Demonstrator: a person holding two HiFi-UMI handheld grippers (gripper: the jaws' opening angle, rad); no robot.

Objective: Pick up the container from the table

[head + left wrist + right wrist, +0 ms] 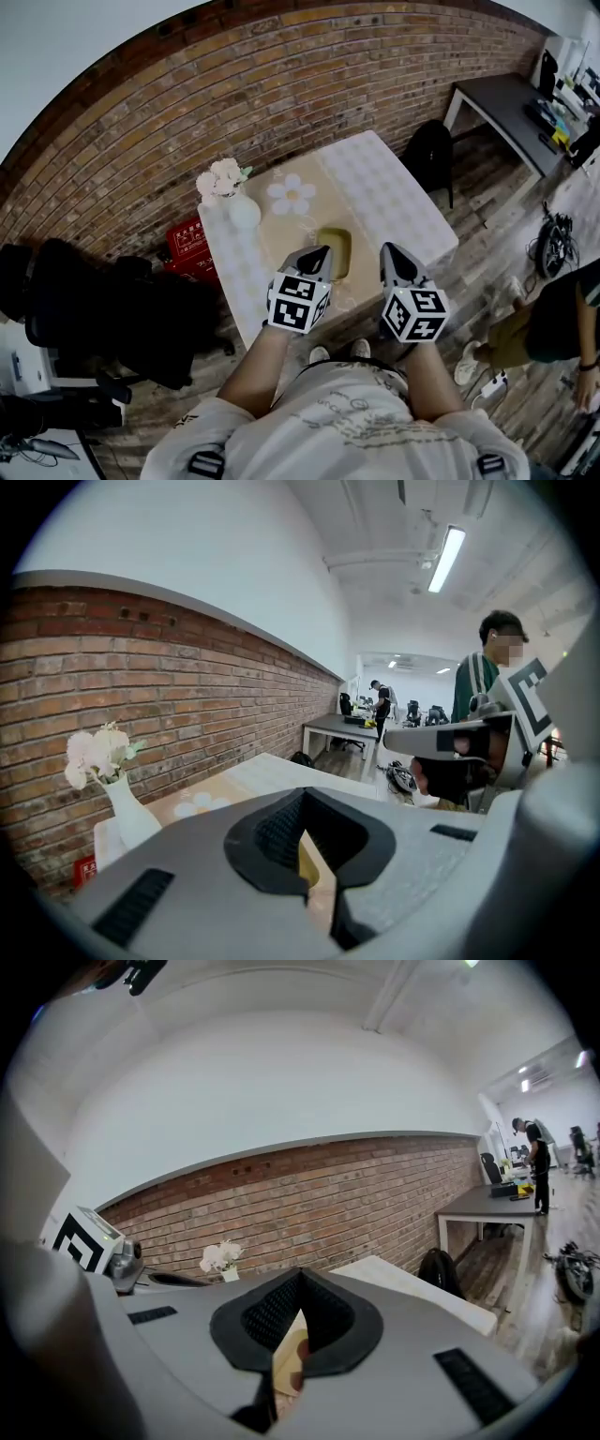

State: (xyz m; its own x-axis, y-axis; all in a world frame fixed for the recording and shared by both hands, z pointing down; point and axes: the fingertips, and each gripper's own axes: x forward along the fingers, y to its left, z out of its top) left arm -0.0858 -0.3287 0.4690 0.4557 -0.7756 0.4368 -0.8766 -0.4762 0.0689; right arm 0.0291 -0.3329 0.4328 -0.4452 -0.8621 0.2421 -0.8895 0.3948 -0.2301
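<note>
Step in hand: approach, nothing gripped yet. The container, a low olive-yellow tub, is seen on the beige runner of the table, near its front edge and in front of the white vase.

The left gripper is held over the container's left rim in the head view. Whether it touches cannot be told from above. The right gripper is held just beside the container, on its right, apart from it. The container thus lies between the two grippers, closer to the left one.

In the left gripper view the jaws of the left gripper are seen together at the tips, with nothing between them. In the right gripper view the same is seen of the right gripper: tips together, empty.

Next move, as judged: one gripper's jaws are to be opened, lowered over a container wall and closed on it, then lifted.
</note>
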